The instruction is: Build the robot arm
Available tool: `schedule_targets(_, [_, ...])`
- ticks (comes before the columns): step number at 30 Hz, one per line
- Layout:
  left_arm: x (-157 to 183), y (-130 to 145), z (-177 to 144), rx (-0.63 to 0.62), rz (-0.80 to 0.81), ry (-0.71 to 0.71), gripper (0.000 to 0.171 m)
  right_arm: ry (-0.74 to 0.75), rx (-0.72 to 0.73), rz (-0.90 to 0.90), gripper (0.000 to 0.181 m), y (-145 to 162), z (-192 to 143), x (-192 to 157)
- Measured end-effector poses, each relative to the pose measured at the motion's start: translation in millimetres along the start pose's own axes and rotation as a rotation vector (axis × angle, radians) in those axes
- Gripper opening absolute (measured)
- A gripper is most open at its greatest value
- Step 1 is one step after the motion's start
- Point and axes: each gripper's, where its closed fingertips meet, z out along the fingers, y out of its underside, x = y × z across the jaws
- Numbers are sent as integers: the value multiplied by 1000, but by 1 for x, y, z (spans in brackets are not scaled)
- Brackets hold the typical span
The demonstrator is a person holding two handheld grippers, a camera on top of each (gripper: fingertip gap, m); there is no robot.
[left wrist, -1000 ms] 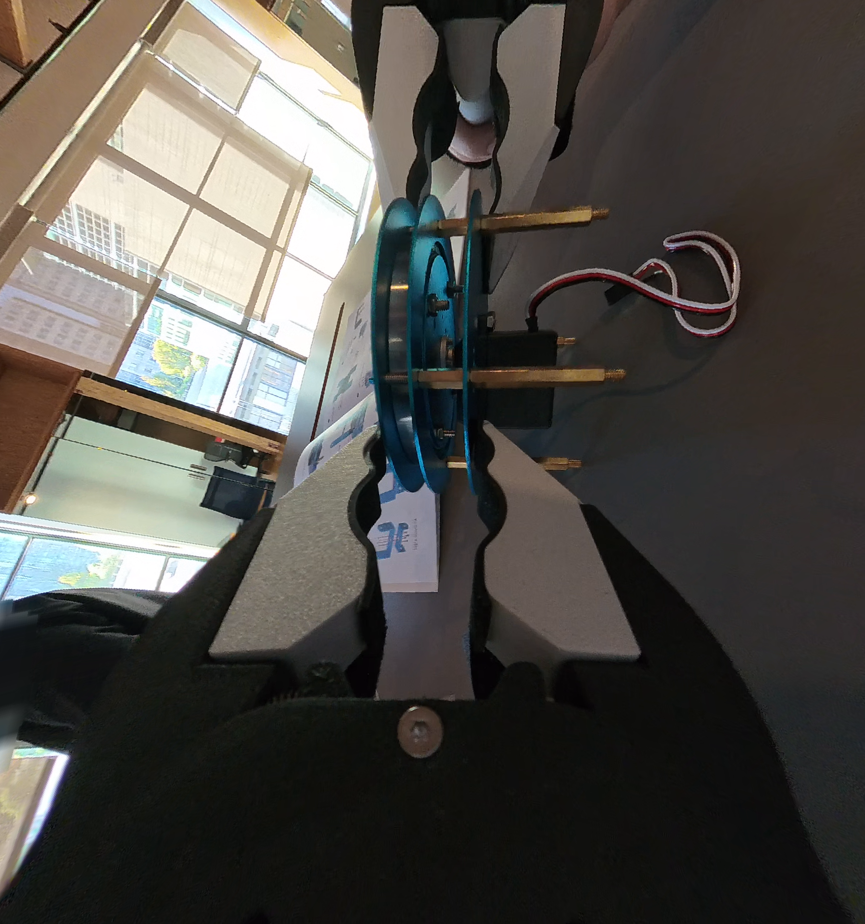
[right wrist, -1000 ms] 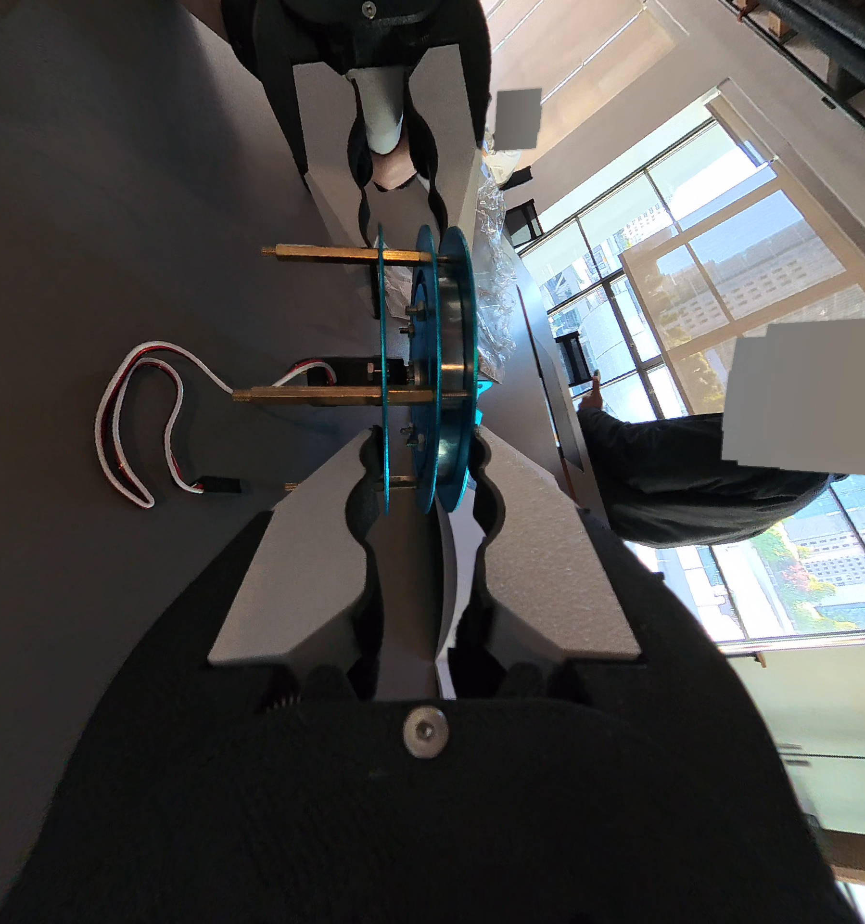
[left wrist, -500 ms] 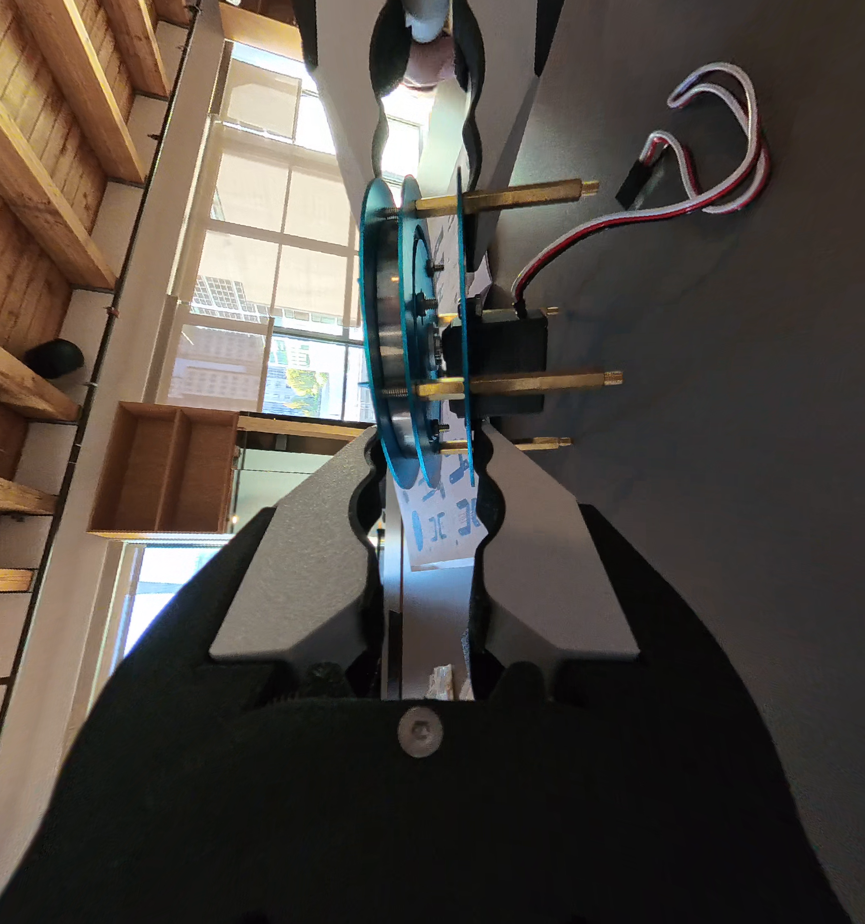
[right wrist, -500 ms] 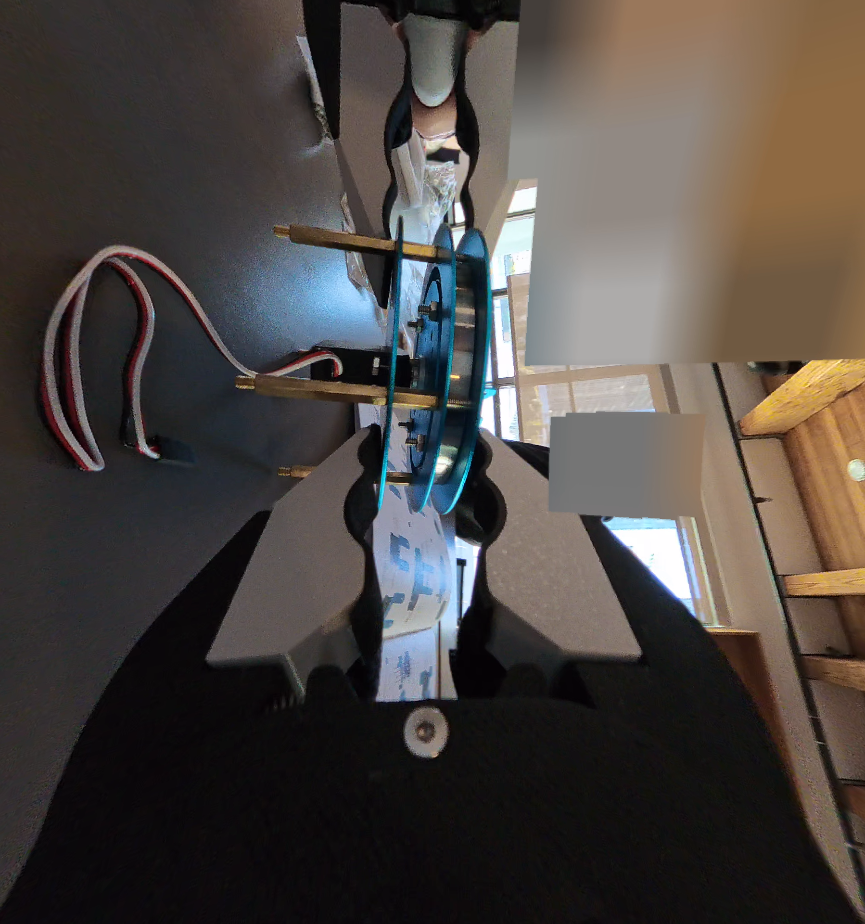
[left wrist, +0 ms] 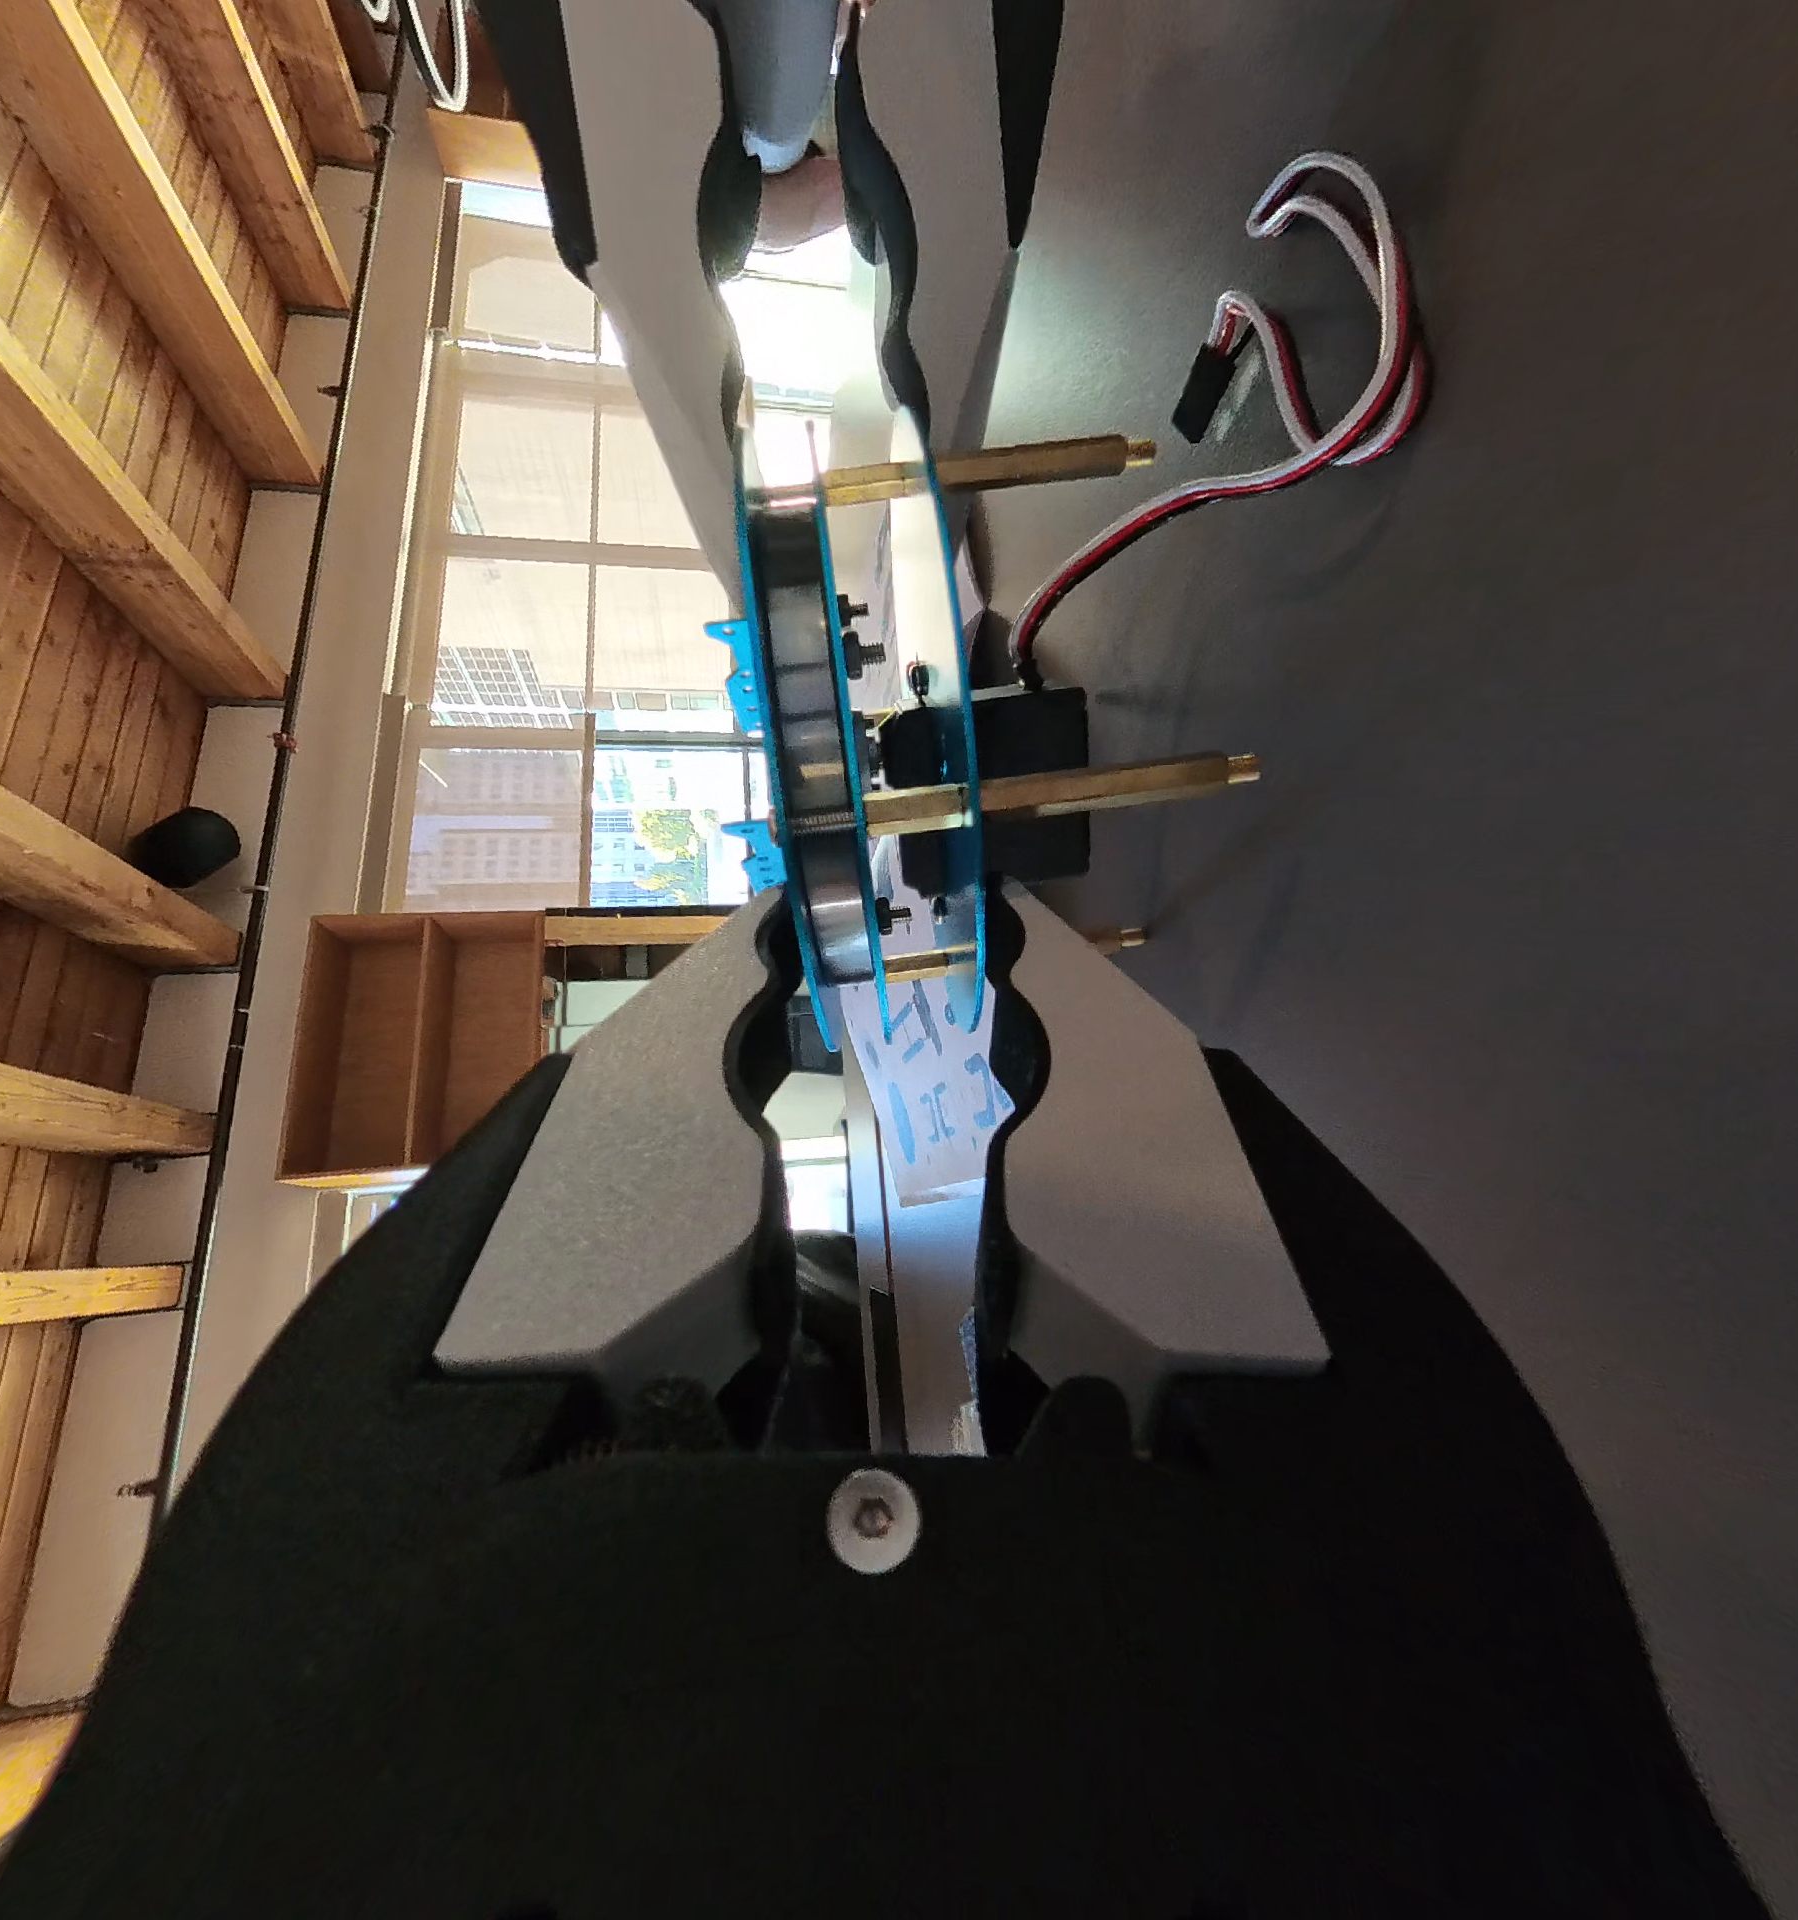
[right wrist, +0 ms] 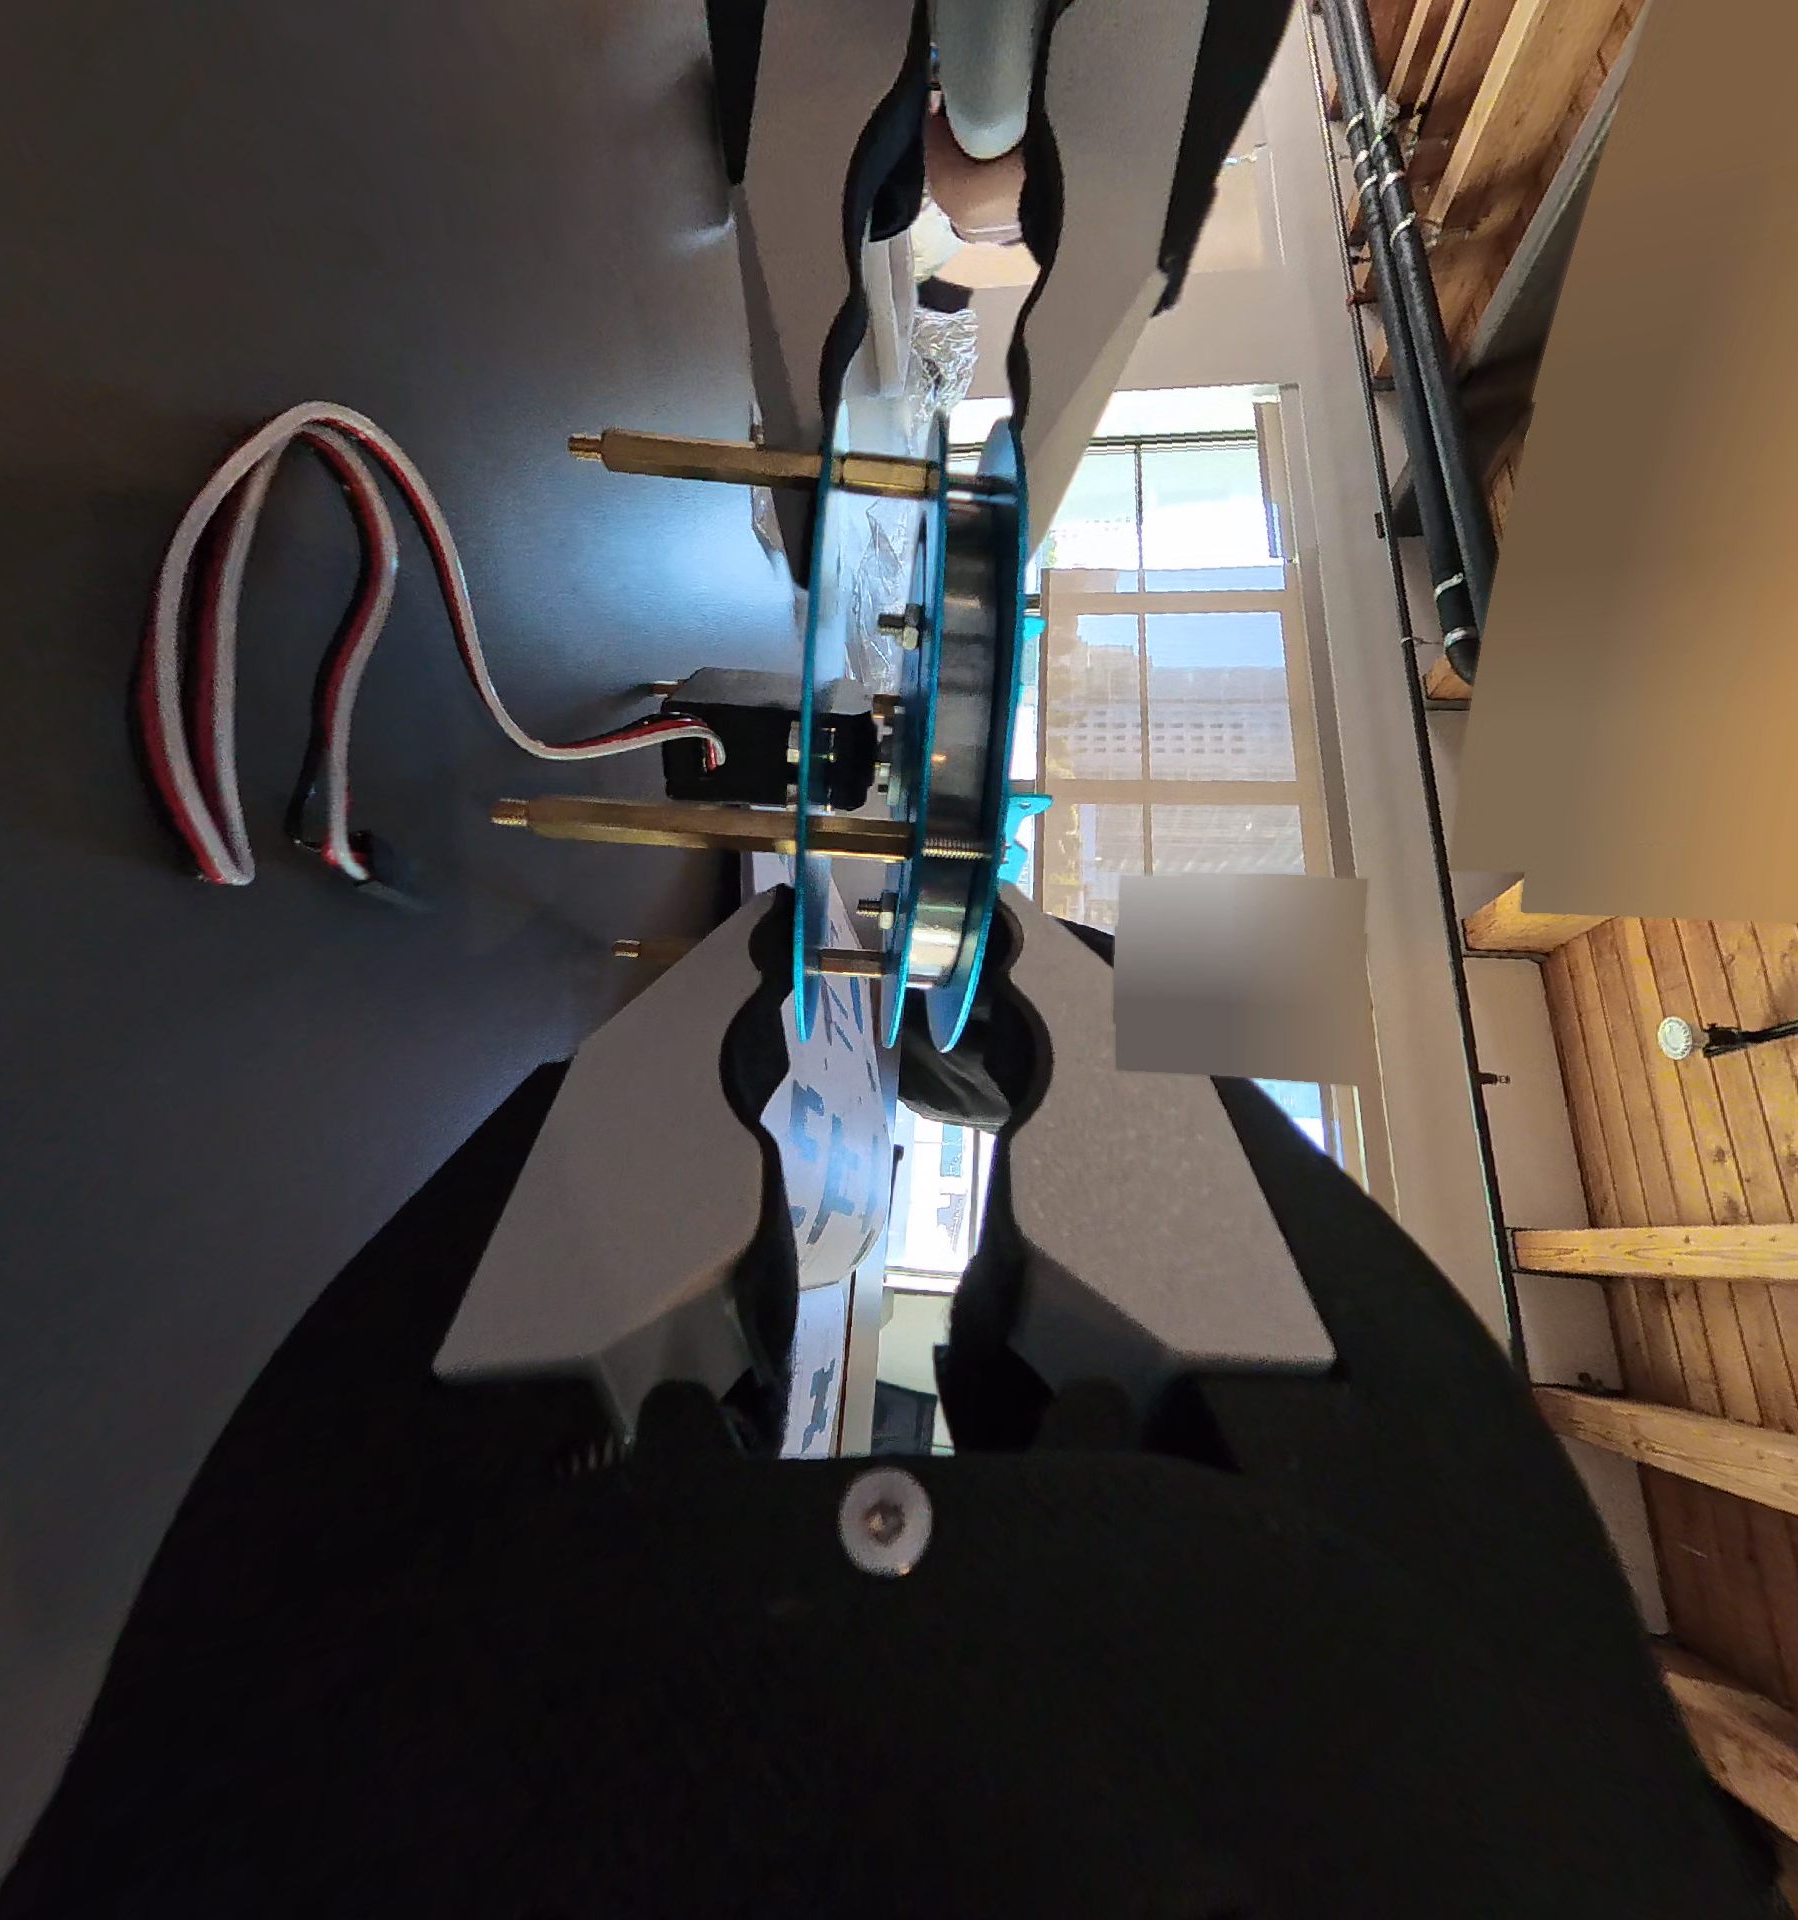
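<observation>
A blue disc assembly (left wrist: 822,727) has three stacked blue plates, brass standoffs (left wrist: 1113,779), and a black servo (left wrist: 1020,769) with a red, white and black cable (left wrist: 1342,312). My left gripper (left wrist: 890,925) is shut on the near rim of the plates. My right gripper (left wrist: 833,395) grips the opposite rim. In the right wrist view, my right gripper (right wrist: 884,925) is shut on the assembly (right wrist: 957,727), with the left gripper (right wrist: 926,395) facing it. The servo (right wrist: 739,738) and its cable (right wrist: 199,675) hang toward the dark table (right wrist: 251,1143).
The dark grey table (left wrist: 1497,935) is on the standoff side. A white sheet with blue print (left wrist: 936,1101) lies beyond the grippers, and crumpled clear plastic (right wrist: 936,353) lies farther off. A wooden box shelf (left wrist: 407,1039), windows and wooden ceiling beams are behind. There is about 6 centimetres between the tips of the two grippers.
Both grippers have swung together with the assembly still held between them. The background has shifted from windows to wooden ceiling beams. The cable has slid across the table relative to the assembly.
</observation>
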Motion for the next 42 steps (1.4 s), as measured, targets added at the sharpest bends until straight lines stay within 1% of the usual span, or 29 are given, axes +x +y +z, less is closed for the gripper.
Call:
schedule_targets(6, [4, -4, -1, 19, 32, 6, 33, -15, 4, -42, 34, -3, -1, -4])
schedule_targets(12, [11, -4, -1, 28, 7, 44, 38, -51, 15, -49, 37, -7, -2, -11])
schedule_targets(14, [10, -4, -2, 37, -32, 51, 41, -58, 16, -39, 37, -7, -3, -11])
schedule_targets(15, [8, -3, -2, 37, -54, 49, 46, -62, 16, -35, 38, -7, -3, -11])
schedule_targets(19, [4, 1, -4, 52, -207, 93, 62, -81, 8, -10, 38, -3, -8, -11])
schedule_targets(21, [3, 4, -5, 63, -283, 122, 66, -99, 4, 21, 39, 2, -11, -10])
schedule_targets(27, [8, 8, -7, 115, -536, 253, 67, -153, 9, 196, 44, 16, -22, -3])
schedule_targets(28, [9, 10, -8, 119, -581, 282, 63, -152, 15, 232, 44, 18, -23, 0])
schedule_targets(31, [5, 18, -11, 113, -701, 334, 68, -112, 44, 317, 43, 22, -29, 14])
schedule_targets(33, [-1, 26, -15, 122, -780, 343, 65, -75, 49, 379, 42, 27, -31, 24])
schedule_targets(35, [-13, 29, -21, 169, -886, 353, 61, -44, 43, 463, 43, 33, -31, 31])
schedule_targets(37, [-29, 31, -27, 236, -1005, 346, 61, -10, 37, 572, 42, 40, -29, 37])
schedule_targets(39, [-43, 34, -33, 310, -1133, 341, 61, 15, 39, 719, 39, 50, -25, 41])
schedule_targets(42, [-54, 38, -35, 403, -1306, 376, 63, -27, 14, 983, 35, 66, -15, 33])
